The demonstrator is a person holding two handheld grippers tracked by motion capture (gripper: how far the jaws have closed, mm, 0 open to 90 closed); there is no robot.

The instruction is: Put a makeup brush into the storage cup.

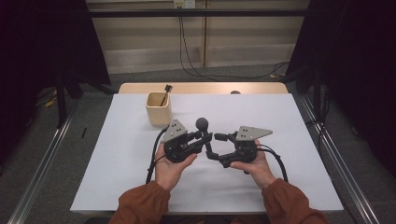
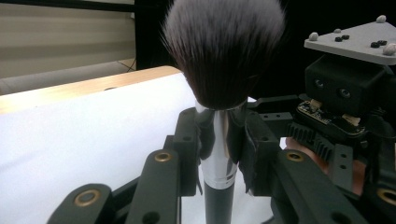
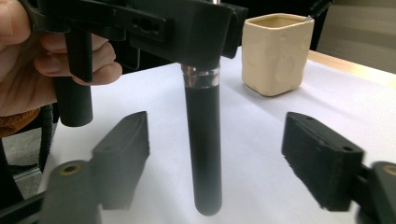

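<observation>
A makeup brush (image 1: 202, 123) with a dark fluffy head (image 2: 224, 51), silver ferrule and black handle (image 3: 203, 149) stands upright over the middle of the white table. My left gripper (image 1: 203, 137) is shut on the ferrule, its pads (image 2: 194, 140) pressing on both sides. My right gripper (image 1: 214, 146) faces it from the right. Its jaws stand wide on either side of the handle, and the pads (image 3: 123, 149) are clear of it. The handle's lower end hangs free just above the table.
A cream cup (image 1: 158, 109) with a thin dark brush (image 1: 166, 93) in it stands behind the left gripper. A white sheet (image 1: 280, 121) covers the tabletop, with a wooden edge (image 1: 201, 87) at the far side. Cables trail from both grippers toward the person.
</observation>
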